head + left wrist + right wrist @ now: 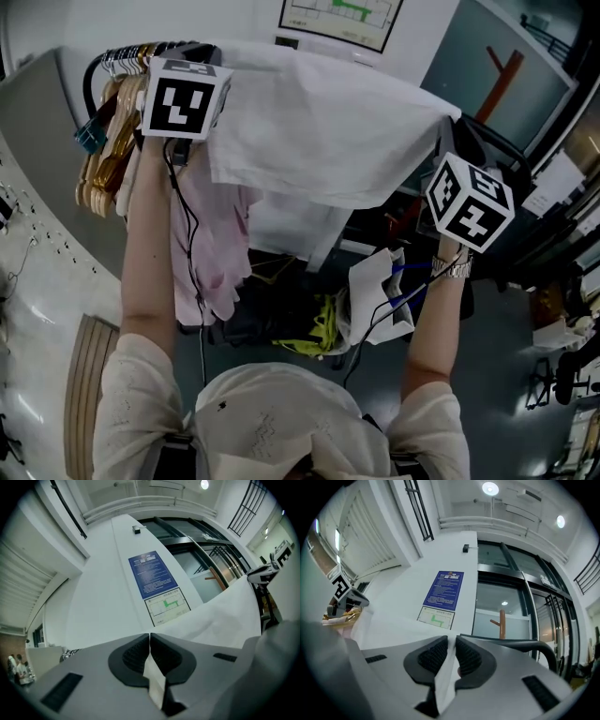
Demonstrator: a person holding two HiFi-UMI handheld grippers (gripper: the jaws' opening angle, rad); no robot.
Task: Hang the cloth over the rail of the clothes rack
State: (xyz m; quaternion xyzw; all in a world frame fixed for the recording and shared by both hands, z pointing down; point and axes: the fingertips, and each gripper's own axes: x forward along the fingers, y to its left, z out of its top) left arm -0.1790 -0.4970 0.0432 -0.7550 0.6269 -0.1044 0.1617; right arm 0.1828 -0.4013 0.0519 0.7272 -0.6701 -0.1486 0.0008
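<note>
Head view: white cloth [319,131] stretched wide over the clothes rack [141,54]. Left gripper [150,638] clamped on one end, right gripper [450,643] on the other.

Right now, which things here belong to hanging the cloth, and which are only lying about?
Belong to the job: white cloth, clothes rack rail, left gripper and right gripper, both clamped on the cloth.

Lying about: wooden hangers, pink garment, yellow bundle on the floor.
</note>
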